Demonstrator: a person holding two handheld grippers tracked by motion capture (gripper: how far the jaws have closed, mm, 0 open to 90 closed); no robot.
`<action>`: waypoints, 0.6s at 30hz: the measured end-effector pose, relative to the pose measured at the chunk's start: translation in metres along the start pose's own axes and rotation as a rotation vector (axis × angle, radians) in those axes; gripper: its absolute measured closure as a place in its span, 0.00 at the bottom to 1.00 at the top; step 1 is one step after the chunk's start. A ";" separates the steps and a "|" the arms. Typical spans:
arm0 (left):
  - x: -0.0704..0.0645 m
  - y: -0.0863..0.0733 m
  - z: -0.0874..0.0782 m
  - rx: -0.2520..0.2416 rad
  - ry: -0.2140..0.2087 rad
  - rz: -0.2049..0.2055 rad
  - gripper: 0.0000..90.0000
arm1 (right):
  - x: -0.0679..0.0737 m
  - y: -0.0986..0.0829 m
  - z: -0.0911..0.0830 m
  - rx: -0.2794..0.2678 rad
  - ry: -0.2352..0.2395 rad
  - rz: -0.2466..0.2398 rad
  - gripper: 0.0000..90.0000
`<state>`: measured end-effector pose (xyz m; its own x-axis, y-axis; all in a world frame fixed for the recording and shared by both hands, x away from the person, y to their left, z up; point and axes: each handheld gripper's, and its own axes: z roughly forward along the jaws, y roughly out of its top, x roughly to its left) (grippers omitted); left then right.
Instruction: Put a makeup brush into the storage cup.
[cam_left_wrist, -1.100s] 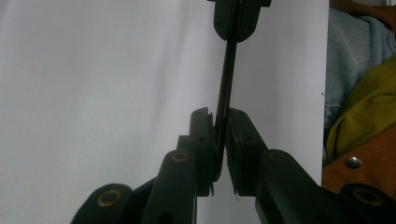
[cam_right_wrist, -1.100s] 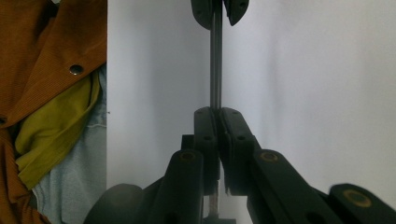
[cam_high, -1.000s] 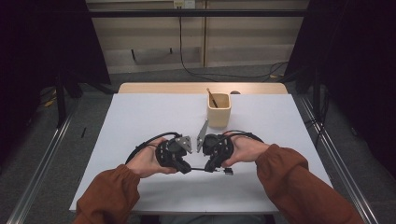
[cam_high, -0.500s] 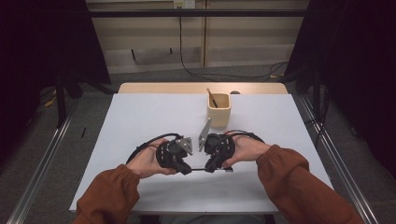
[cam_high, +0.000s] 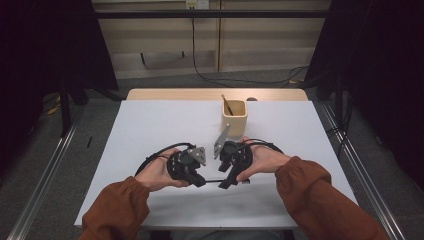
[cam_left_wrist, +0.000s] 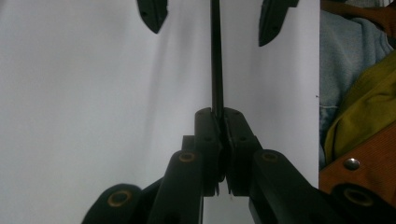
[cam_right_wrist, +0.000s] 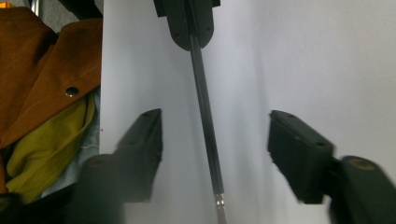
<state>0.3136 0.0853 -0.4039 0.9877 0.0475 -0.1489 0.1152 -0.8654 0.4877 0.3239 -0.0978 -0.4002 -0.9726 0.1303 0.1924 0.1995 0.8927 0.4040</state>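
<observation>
Rod (cam_left_wrist: 216, 56) was thin, stiff and probably light (maybe slippery too), held just above the white counter (cam_high: 150, 125). The left tool (cam_left_wrist: 219, 116) pinched one end tight. The right tool (cam_right_wrist: 215, 135) stood wide around it; gripping mid-rod looked best.

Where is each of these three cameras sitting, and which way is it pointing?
High view: above the person's side, looking forward and down on the white table; forearms, left gripper and right gripper show.
Left gripper view: rides the left gripper, looking along its jaws, shut on a thin dark rod.
Right gripper view: rides the right gripper, jaws open either side of the rod.
Both gripper views share the rod and the opposite gripper.
</observation>
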 end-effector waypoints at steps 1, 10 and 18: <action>0.000 0.000 0.000 -0.003 0.001 -0.002 0.95 | 0.000 0.000 0.000 -0.002 -0.003 0.004 0.32; 0.002 -0.003 -0.003 -0.011 0.000 -0.018 0.95 | -0.001 -0.001 0.000 -0.039 -0.048 0.042 0.09; 0.004 -0.005 -0.006 -0.030 0.011 -0.036 0.95 | -0.004 -0.006 -0.003 -0.108 -0.072 0.073 0.05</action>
<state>0.3173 0.0927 -0.4017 0.9839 0.0841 -0.1579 0.1539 -0.8479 0.5074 0.3272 -0.1052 -0.4011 -0.9604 0.2270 0.1615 0.2776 0.8290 0.4856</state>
